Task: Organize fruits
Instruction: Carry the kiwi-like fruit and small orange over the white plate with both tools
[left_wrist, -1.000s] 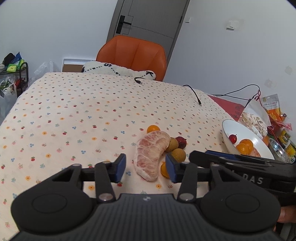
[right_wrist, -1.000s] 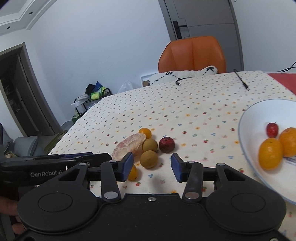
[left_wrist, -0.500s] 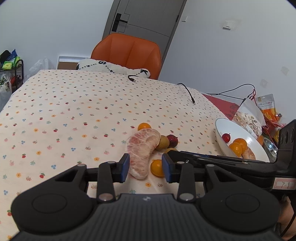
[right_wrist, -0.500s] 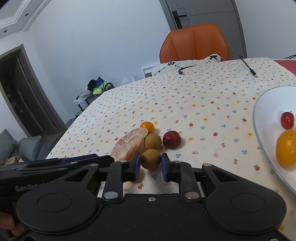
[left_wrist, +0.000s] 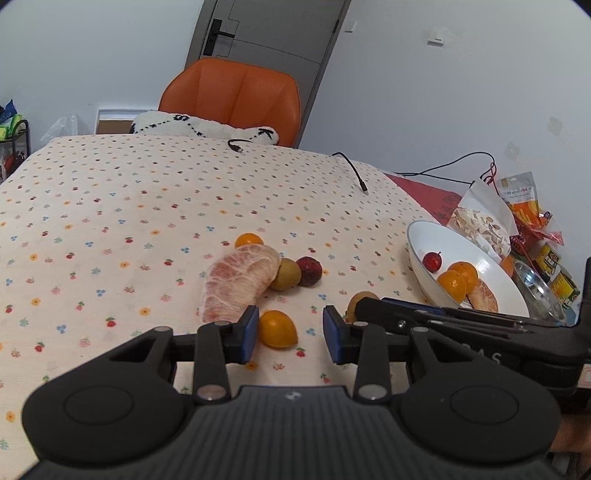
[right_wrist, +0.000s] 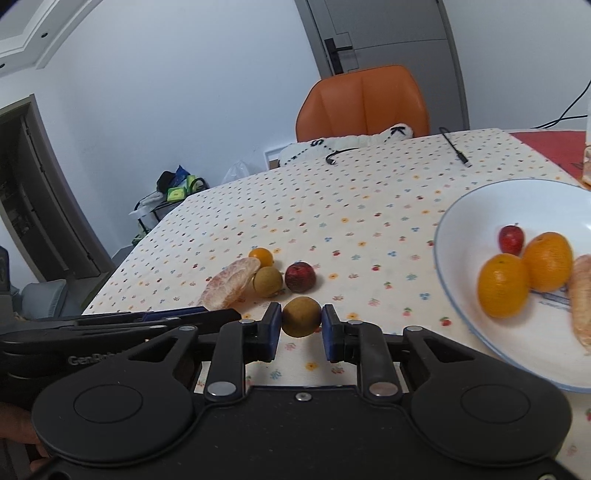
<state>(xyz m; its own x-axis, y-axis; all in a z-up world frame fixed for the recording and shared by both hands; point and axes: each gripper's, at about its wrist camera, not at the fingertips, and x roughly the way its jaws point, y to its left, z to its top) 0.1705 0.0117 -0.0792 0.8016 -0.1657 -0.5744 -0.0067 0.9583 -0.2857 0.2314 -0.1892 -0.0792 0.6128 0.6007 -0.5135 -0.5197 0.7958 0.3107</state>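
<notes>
Your right gripper (right_wrist: 298, 322) has its blue pads pressed against both sides of a round brown-yellow fruit (right_wrist: 301, 316), so it is clamped on that fruit just above the floral tablecloth (right_wrist: 332, 206). Your left gripper (left_wrist: 290, 334) stands with its pads apart and nothing between them; a small orange kumquat (left_wrist: 277, 328) lies on the cloth just beyond the gap, close to the left pad.

In the right wrist view, the remaining loose fruits sit at about 11 o'clock from the held one: a peeled pomelo segment (right_wrist: 232, 282), a second brown fruit (right_wrist: 267, 281) touching it, a dark red fruit (right_wrist: 300, 277) just beside that, and another small orange fruit (right_wrist: 260, 256) behind them.

The white bowl (right_wrist: 461, 221) is at 3 o'clock (its far side runs out of view), holding two oranges (right_wrist: 503, 290), a small red fruit (right_wrist: 511, 238) and a pomelo piece at the edge.

An orange chair (right_wrist: 364, 101) stands at 12 o'clock beyond the table.
</notes>
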